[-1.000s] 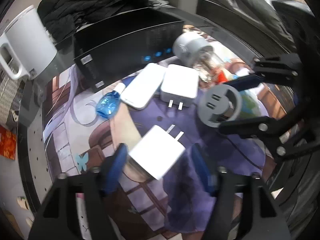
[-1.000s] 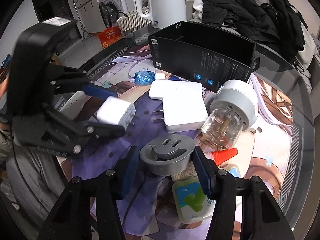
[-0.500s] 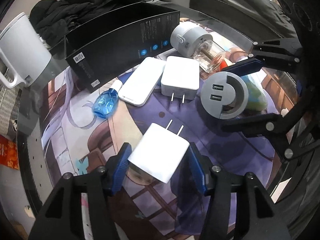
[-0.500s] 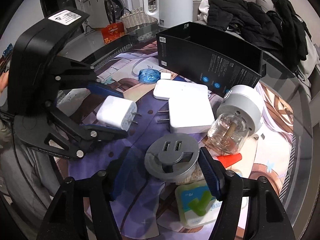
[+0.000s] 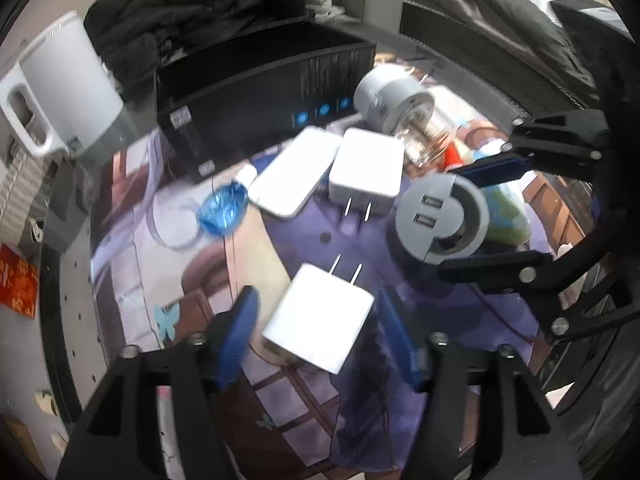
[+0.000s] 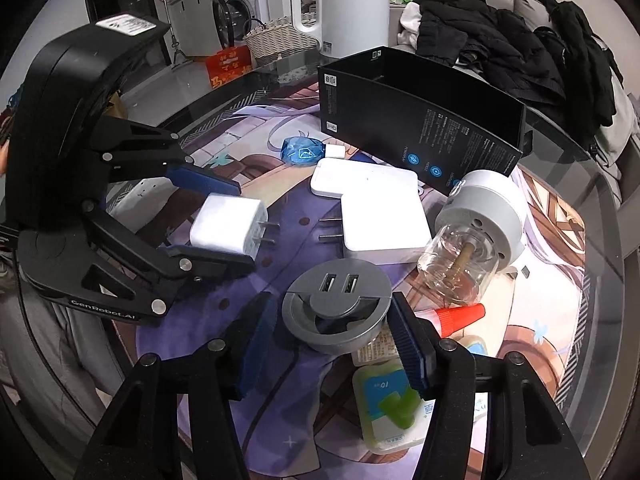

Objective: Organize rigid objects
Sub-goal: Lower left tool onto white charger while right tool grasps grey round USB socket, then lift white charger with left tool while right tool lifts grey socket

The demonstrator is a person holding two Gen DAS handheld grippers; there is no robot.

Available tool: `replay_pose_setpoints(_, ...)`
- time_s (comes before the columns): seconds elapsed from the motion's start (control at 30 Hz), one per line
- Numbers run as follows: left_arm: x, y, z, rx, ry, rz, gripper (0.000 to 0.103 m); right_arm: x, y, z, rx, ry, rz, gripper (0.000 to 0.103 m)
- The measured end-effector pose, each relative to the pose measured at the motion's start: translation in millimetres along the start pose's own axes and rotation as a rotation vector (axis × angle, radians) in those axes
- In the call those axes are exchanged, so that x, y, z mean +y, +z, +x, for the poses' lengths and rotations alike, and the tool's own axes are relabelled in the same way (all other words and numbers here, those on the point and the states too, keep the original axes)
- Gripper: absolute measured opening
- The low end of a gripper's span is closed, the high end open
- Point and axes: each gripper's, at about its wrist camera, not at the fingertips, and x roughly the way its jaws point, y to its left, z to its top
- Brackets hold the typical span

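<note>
Near the middle of the table mat [image 6: 248, 128], my left gripper [image 5: 316, 316] sits apart around the small white charger [image 5: 320, 316] and my right gripper [image 6: 332, 316] apart around the gray USB hub [image 6: 336, 300], so a crooked squeeze could pop either loose.

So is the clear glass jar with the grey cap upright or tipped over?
Tipped over. The clear glass jar with the grey cap lies on its side on the printed mat, cap toward the black open box, glass base toward the camera.
</note>
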Motion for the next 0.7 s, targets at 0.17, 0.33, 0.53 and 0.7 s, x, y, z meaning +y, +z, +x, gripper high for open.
replay_pose_setpoints(0.17,-1.1,-0.8,7.3,0.023,-0.012,0.037,0.072,0.2,0.9,1.4,0.004,0.006,-0.002,0.063)
replay_pose_setpoints(0.33,6.0,-0.4,7.7,0.029,-0.029,0.004,0.048,4.6,0.7,2.1,0.005,0.008,-0.017,0.069)
replay_pose_setpoints(0.53,9.1,-6.0,0.5,0.022,-0.032,-0.018,0.044,1.9,-3.2,-2.9,-0.013,0.031,0.01,0.07)
replay_pose_setpoints(0.7,10.1,-10.2,-0.1,0.028,-0.017,-0.031,0.046,8.6,-3.8,-0.6,-0.021,0.023,-0.025,0.069)
